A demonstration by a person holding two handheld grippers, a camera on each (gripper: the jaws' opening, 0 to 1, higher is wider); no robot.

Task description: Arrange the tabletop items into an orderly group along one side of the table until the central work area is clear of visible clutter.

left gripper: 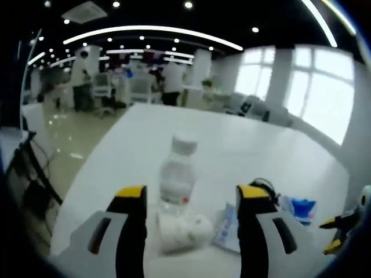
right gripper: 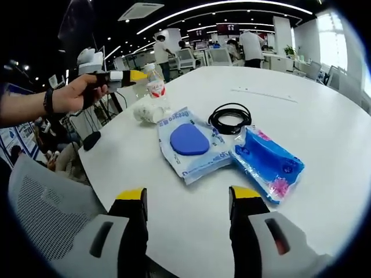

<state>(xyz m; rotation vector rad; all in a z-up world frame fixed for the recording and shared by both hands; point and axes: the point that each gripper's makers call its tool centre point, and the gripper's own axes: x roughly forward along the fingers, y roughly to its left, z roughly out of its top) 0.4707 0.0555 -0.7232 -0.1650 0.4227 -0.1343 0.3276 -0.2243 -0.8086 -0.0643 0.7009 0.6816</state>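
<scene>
The left gripper [left gripper: 190,200] hangs low over the near edge of the white table [left gripper: 243,145] with its 2 yellow-tipped jaws spread apart and nothing between them; in the left gripper view the water bottle [left gripper: 177,176] stands upright straight ahead, just past the tips and a shade toward the left jaw, its long axis vertical; a crumpled white wad [left gripper: 179,230] lies at the bottle's foot, touching or nearly touching it, and sits between the jaws from this angle.

The right gripper [right gripper: 188,200] is also parted and empty, held back off the table edge; from the right gripper view the person's hand [right gripper: 75,95] carries the left gripper [right gripper: 124,76] in right beside the bottle [right gripper: 154,87], so the left side is clearly the nearer one for that bottle.

The rest lies in a loose row along the same side; a flat pack with a blue oval [right gripper: 191,145], a coil of black cable [right gripper: 231,119] just behind it, and a bright blue pouch [right gripper: 266,163] touching the pack's corner; these sit closer to the right gripper.

My guess is the bottle gets taken next by the left; the jaws would close across its upright body from the sides, and the wad at its base looks likely to be nudged.
</scene>
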